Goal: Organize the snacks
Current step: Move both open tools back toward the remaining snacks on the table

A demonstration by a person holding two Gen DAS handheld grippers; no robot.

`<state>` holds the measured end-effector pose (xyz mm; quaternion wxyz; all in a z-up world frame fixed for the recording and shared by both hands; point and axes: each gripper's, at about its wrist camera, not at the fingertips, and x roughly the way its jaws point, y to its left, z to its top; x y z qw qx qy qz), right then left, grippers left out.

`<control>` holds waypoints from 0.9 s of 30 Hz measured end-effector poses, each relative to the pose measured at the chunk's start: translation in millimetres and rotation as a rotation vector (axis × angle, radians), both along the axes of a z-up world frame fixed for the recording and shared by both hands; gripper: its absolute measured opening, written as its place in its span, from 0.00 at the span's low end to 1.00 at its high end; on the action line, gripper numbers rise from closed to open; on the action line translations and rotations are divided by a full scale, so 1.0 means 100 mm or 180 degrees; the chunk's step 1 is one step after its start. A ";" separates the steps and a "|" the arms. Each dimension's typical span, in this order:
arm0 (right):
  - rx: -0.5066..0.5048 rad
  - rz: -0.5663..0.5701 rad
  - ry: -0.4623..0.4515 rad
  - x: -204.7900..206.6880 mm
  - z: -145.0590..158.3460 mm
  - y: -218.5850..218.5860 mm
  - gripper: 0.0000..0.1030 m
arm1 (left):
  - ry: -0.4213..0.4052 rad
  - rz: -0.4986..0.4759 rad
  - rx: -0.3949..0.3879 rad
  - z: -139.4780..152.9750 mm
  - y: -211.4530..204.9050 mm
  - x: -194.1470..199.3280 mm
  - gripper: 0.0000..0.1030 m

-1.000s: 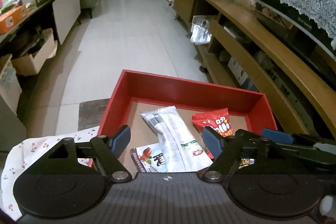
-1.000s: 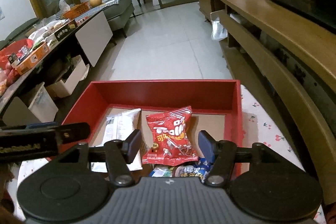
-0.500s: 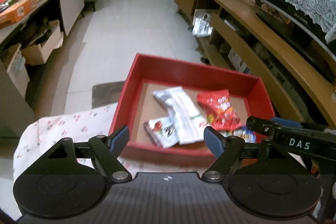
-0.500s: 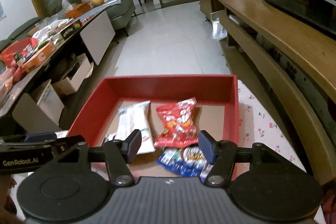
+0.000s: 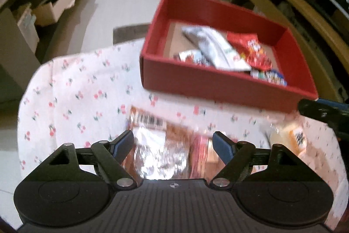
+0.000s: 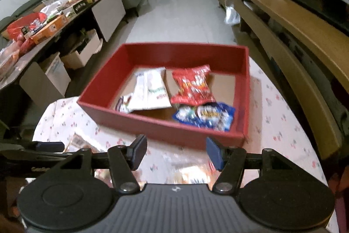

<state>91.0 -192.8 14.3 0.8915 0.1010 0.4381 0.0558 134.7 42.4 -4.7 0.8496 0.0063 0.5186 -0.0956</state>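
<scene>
Pulling back from red box point(image 5: 226, 84), upper right of frame; four packets left inside. Left tongs point(image 5: 173, 143) opened slightly wider, nothing gripped, loose snacks point(image 5: 159, 145) on desk now framed below. Right tongs point(image 6: 175, 152) part-open, empty. Next pick judged imminent.

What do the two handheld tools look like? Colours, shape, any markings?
Both match. The left tool and right tool each have a black ribbed body with a small round emblem at its front edge, two round black discs, and black link bars on silver pivot pins. Their fingers end in dark blue pads. In the right wrist view, the left tool's side carries white lettering, mostly hidden. No cables or sleeves show.
</scene>
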 end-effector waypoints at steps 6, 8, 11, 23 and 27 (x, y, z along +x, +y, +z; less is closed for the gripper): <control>0.0032 -0.0102 0.0139 -0.07 -0.10 -0.13 0.79 | 0.0017 0.0004 0.0097 -0.07 0.01 0.01 0.85; 0.0056 -0.0100 0.0185 -0.06 -0.13 -0.14 0.79 | 0.0040 0.0029 0.0059 -0.06 0.05 0.01 0.85; 0.0046 -0.0078 0.0249 -0.04 -0.18 -0.13 0.79 | 0.0017 0.0040 0.0039 -0.02 0.07 0.00 0.86; 0.0058 -0.0110 0.0497 0.08 -0.42 -0.19 0.85 | 0.0120 0.0087 0.0134 -0.08 0.07 -0.01 0.88; 0.0082 -0.0022 0.0550 0.11 -0.48 -0.13 0.87 | 0.0153 0.0100 0.0153 -0.13 0.06 0.03 0.89</control>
